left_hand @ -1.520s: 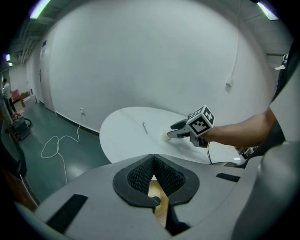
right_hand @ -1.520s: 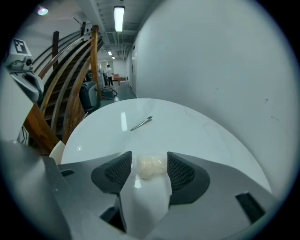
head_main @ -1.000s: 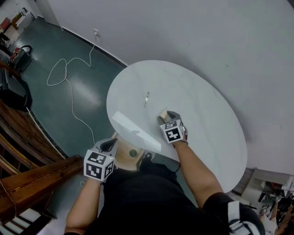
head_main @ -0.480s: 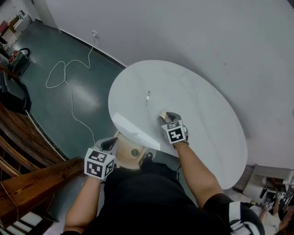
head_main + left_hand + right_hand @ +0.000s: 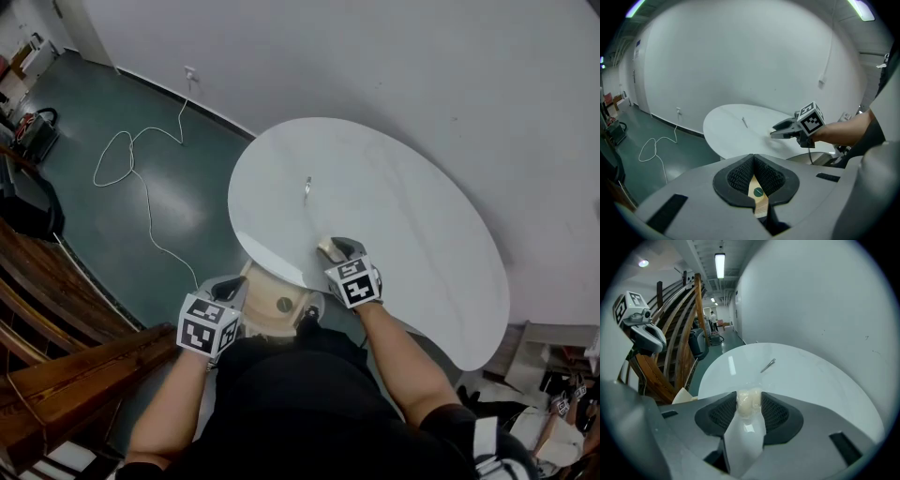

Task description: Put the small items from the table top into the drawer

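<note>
As right gripper (image 5: 749,399) fingers (image 5: 774,412) just closed, pale lump (image 5: 748,405) pinched between.

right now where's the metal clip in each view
Head view: clip above centre, on the table's left half.
Left gripper view: clip near centre, on the table's far part.
Right gripper view: clip just above centre, beyond the cream lump.
Shared landmark: the round white table.

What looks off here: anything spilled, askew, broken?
Nothing stands out. The metal clip lies flat on the table, the drawer sits open under its near rim, and the right gripper, fingers just closed, holds a pale lump. A loose cable loops on the floor.
</note>
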Demonstrator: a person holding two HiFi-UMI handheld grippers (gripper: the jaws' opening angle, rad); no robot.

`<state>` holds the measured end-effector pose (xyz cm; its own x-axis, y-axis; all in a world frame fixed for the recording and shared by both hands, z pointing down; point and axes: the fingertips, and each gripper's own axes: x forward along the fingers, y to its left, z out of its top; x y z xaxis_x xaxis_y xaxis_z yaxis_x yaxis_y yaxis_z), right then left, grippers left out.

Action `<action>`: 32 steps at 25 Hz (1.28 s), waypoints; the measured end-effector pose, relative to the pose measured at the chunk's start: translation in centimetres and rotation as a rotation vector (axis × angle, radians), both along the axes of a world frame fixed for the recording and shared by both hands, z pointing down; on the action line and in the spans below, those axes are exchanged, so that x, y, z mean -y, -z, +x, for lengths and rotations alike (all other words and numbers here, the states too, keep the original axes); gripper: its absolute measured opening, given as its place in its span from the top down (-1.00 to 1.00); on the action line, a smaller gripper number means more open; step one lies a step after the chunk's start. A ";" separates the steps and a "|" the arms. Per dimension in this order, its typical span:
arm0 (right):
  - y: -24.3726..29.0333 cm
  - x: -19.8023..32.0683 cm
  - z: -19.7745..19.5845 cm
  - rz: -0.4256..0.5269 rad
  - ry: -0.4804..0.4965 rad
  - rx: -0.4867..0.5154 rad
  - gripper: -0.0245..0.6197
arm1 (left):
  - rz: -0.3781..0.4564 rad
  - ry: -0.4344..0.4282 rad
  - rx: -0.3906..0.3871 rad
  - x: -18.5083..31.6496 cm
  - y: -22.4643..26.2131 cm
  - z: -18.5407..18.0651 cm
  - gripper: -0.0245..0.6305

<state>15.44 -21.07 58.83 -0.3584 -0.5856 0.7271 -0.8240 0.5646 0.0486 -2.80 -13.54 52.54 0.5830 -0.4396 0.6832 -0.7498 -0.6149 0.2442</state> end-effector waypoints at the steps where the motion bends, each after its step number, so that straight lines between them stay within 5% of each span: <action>1: 0.0 -0.6 -0.4 -0.002 0.002 0.002 0.41 | 0.001 -0.006 0.001 -0.1 -0.1 -0.2 0.88; 13: -1.1 -6.7 -6.0 -0.029 0.060 0.021 0.40 | -0.003 -0.070 -0.001 -2.2 -1.3 -2.0 0.88; 21: -3.2 -11.7 -12.3 -0.073 0.249 0.007 0.40 | -0.020 -0.064 0.003 -3.7 -2.2 -4.0 0.88; 32: -10.0 -13.8 -15.4 -0.218 0.431 -0.127 0.35 | -0.055 0.012 0.012 -4.6 -3.7 -7.1 0.88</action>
